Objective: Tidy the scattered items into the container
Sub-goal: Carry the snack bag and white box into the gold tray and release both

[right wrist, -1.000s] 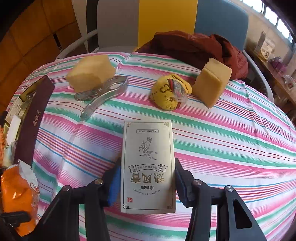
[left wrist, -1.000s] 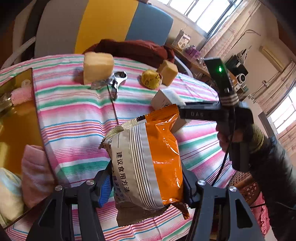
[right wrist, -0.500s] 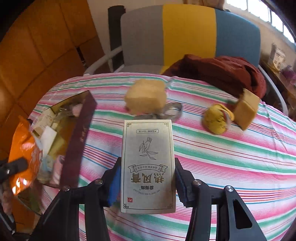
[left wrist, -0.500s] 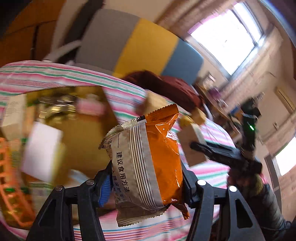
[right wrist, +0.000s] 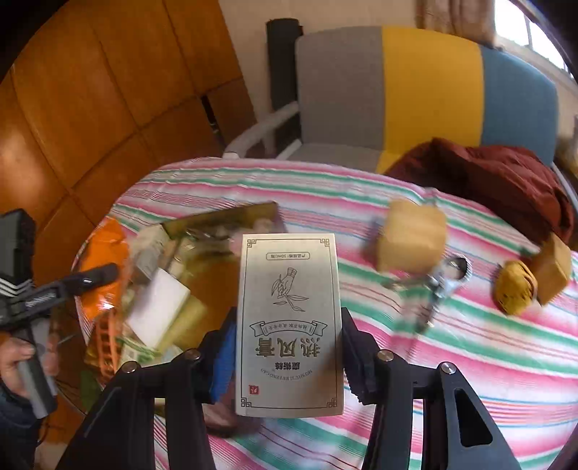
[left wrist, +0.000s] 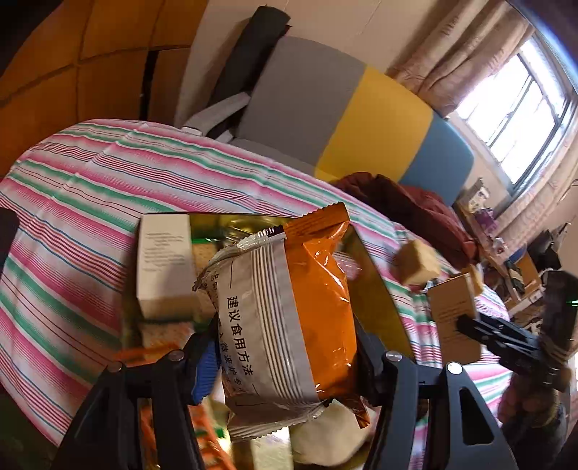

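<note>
The snack packet (left wrist: 289,318) was orange and grey-striped, the carton (right wrist: 289,325) pale beige with dark print, the tablecloth (right wrist: 469,354) striped pink, green and white

Wall: orange-brown wood panels (right wrist: 108,90) at left, pale plaster (left wrist: 361,25) behind the chair.
Chair: backrest (right wrist: 426,83) in grey, yellow and blue bands, pushed up to the tabletop's far edge.
Tabletop: covered by a pink, green and white striped cloth (right wrist: 469,343).
Garment: dark red cloth (right wrist: 505,180) heaped on the chair seat.
Window: bright daylight through panes (left wrist: 520,105), beige curtains (left wrist: 458,54) beside.
</note>
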Tool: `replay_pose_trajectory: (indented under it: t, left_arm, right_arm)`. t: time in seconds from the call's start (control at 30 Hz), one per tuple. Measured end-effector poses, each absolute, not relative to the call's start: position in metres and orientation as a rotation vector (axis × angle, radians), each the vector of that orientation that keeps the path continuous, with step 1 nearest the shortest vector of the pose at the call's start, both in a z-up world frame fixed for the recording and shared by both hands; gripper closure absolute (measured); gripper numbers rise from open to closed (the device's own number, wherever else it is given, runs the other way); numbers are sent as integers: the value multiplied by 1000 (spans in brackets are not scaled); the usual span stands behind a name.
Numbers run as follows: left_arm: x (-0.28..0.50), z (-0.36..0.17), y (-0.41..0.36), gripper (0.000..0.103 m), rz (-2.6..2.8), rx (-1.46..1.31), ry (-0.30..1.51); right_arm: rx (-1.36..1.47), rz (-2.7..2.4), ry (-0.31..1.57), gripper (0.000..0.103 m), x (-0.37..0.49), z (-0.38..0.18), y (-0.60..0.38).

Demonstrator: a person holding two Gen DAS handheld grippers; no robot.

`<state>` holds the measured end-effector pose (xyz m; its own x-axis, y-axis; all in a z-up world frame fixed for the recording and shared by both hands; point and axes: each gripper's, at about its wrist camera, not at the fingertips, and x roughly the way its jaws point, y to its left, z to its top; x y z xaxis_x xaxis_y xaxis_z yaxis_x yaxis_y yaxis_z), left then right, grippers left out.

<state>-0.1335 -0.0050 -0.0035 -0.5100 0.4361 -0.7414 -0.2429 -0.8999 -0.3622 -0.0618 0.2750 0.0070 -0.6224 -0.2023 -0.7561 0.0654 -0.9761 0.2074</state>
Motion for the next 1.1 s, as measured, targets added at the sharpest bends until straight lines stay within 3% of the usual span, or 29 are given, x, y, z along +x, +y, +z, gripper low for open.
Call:
replay_pose_trajectory:
  t: [0.3, 0.73, 1.1]
  left_arm:
    - [-170, -24, -10, 42, 2397, -1351, -278]
    - [-207, -39, 2, 41, 2431, -1363, -208]
    - [-211, -30, -3, 27, 2467, -1338, -195]
  right_arm:
    - [1309, -2571, -104, 52, -102, 3, 211]
    - [1565, -2568, 188, 51, -159, -53, 171]
    - [1521, -2595, 121, 47, -154, -67, 183]
